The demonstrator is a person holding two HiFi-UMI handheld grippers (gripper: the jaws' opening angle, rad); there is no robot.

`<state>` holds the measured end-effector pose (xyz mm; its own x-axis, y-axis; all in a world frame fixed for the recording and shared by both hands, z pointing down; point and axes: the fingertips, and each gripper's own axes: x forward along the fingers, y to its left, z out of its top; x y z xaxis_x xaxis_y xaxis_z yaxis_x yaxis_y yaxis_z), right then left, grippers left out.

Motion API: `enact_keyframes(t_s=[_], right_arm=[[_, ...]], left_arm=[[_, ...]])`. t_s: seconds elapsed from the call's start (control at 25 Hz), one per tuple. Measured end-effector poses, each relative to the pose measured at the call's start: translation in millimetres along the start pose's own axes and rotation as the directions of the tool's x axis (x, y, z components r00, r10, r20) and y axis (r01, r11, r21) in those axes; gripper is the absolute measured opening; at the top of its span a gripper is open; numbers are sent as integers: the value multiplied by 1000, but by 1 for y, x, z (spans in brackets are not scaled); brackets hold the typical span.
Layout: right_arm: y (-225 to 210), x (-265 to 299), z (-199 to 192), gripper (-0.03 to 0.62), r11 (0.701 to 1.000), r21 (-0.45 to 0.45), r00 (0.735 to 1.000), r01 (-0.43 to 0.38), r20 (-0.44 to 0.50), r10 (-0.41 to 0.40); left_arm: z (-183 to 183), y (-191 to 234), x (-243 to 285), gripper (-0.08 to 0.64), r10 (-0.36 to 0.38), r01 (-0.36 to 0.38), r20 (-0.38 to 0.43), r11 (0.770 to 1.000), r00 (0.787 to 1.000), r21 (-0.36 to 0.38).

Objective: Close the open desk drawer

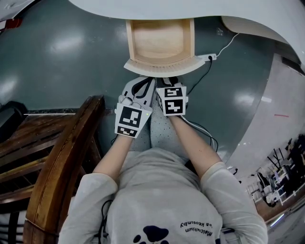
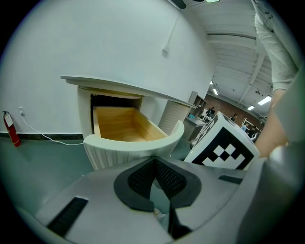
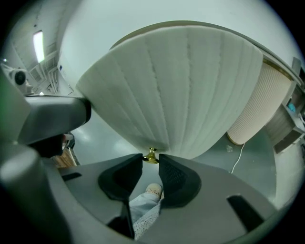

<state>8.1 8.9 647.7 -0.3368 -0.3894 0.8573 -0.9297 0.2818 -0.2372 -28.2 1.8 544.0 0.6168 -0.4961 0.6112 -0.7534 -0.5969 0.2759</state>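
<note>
The desk drawer (image 1: 162,67) stands pulled out below the white desk top (image 1: 200,8), its wooden inside bare and its curved, ribbed white front (image 3: 176,86) facing me. A small gold knob (image 3: 151,156) sticks out at the lower middle of that front. My right gripper (image 3: 151,160) is shut on this knob, a dark pad pressed to each side. In the head view the right gripper (image 1: 168,82) sits right under the drawer front. My left gripper (image 2: 155,162) hangs just left of it, a little short of the drawer (image 2: 133,145), shut with nothing held.
A dark wooden chair back (image 1: 62,157) stands at my left. A white cable with a plug (image 1: 209,57) runs over the grey floor right of the drawer. A ribbed white desk column (image 3: 259,105) stands to the right. A red fire extinguisher (image 2: 12,129) is by the wall.
</note>
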Motion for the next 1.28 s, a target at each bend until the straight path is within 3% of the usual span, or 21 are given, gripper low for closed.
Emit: enact_keyframes(t_s=[1.28], right_arm=[[-7,16,44,110,1000,-26,1000,-17,-19,16]], left_arm=[[32,31,19,7,27,-27,13,1000,1000,-2]])
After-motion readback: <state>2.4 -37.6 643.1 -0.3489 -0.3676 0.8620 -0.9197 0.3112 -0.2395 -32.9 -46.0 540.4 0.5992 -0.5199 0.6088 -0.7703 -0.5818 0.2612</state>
